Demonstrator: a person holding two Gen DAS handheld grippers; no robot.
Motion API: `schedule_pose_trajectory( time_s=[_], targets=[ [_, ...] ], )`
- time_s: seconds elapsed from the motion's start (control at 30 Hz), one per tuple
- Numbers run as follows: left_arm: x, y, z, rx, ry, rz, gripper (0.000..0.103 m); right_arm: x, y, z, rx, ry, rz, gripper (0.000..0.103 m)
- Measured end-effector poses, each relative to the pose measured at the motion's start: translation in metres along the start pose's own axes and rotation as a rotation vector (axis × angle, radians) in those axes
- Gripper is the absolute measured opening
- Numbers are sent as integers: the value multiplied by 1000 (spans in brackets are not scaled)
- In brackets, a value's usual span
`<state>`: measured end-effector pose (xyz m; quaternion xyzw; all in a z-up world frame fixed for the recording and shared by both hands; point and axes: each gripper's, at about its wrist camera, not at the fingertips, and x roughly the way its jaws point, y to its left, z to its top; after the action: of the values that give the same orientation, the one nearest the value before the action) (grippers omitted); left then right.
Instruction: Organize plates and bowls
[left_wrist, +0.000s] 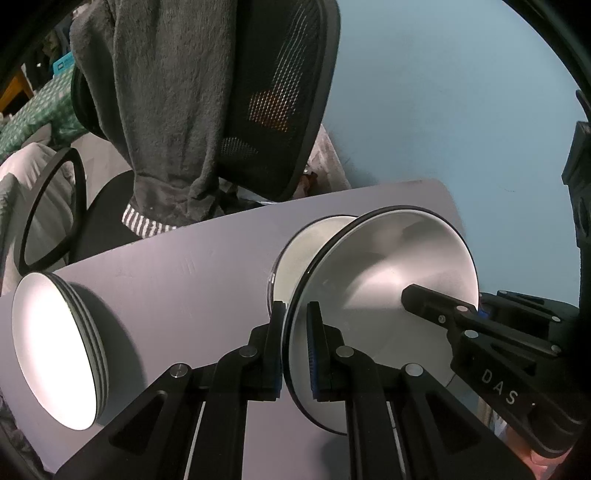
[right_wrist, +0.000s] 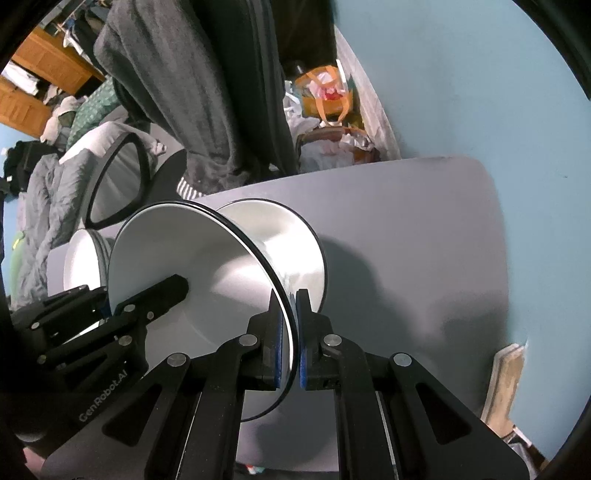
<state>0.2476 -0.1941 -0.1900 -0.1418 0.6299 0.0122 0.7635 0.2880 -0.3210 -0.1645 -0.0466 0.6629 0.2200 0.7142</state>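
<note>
Both grippers hold one white black-rimmed bowl (left_wrist: 388, 280) above the grey table (left_wrist: 184, 280). My left gripper (left_wrist: 295, 314) is shut on its near rim. My right gripper (right_wrist: 290, 306) is shut on the opposite rim of the same bowl (right_wrist: 207, 269). A second white bowl (left_wrist: 314, 240) sits right behind and under it, also in the right wrist view (right_wrist: 273, 229). A stack of white plates (left_wrist: 55, 350) lies at the table's left, also seen in the right wrist view (right_wrist: 83, 254).
A black mesh office chair (left_wrist: 280, 92) draped with a grey towel (left_wrist: 159, 110) stands behind the table. A blue wall (left_wrist: 461, 92) is at the right. Bags and clutter (right_wrist: 328, 103) lie beyond the table's far edge.
</note>
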Motion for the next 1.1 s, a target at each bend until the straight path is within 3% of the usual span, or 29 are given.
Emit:
schedule_pose_trajectory(
  time_s=[0.5,0.8,1.1],
  targets=[
    [15,-1,12,46,3,78,10,12,-3,6,14,41,-4,7],
    [20,0,11,46,23,78,10,13,-7,8,26,43,-33,7],
    [20,1,11,38,22,73,10,14,1,9,-7,48,-56,15]
  ],
)
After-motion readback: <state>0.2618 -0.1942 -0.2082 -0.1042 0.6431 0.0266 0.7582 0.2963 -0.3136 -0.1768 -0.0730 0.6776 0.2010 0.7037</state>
